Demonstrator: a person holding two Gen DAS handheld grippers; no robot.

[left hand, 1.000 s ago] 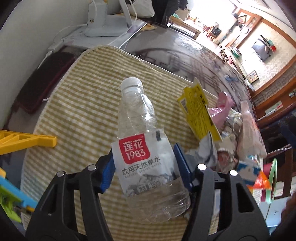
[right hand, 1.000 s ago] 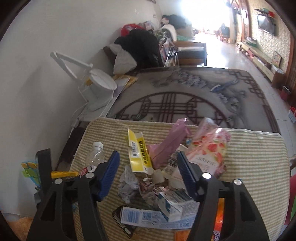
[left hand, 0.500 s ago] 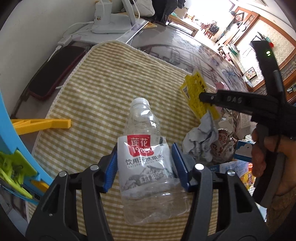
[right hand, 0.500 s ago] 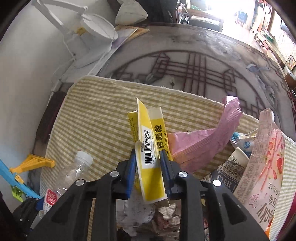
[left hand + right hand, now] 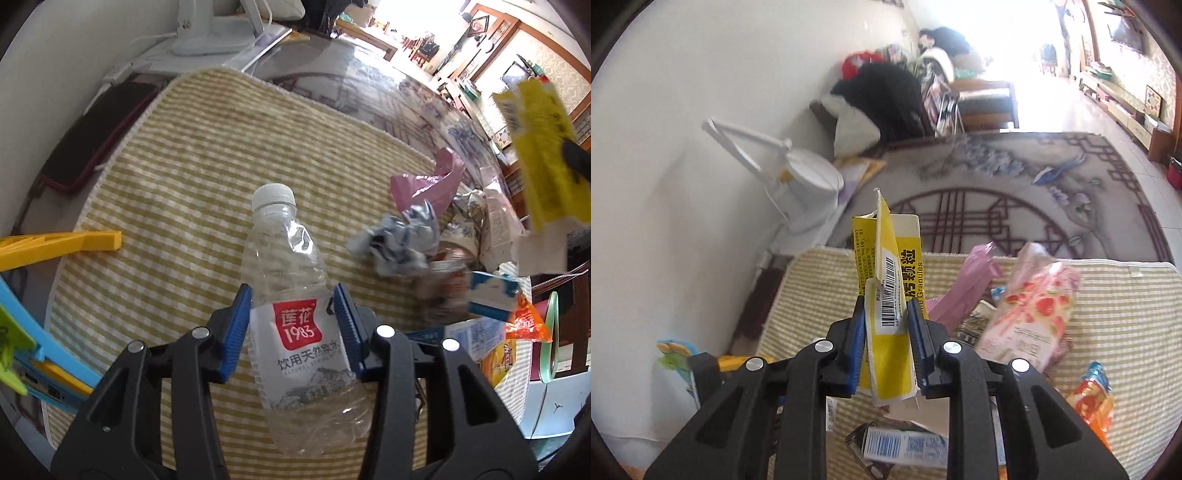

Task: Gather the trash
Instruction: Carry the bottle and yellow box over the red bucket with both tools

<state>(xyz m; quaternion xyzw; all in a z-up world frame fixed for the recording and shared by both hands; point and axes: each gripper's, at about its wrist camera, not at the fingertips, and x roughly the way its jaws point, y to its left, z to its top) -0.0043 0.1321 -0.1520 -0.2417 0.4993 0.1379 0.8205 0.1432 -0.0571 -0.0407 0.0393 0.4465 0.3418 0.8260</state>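
My left gripper is shut on a clear, empty water bottle with a red and white label and a white cap, held over the yellow checked mat. My right gripper is shut on a flattened yellow carton with a barcode and holds it up above the mat. That carton also shows in the left wrist view, raised at the right. A trash pile lies on the mat: crumpled paper, a pink bag, a strawberry-print wrapper.
A white desk lamp stands by the wall. A dark phone case lies at the mat's left edge. Yellow and blue plastic toys sit left. A blue and white box and orange wrapper lie near.
My right gripper closed on the yellow carton and lifted it off the pile. My left gripper kept its hold on the bottle and shifted slightly.
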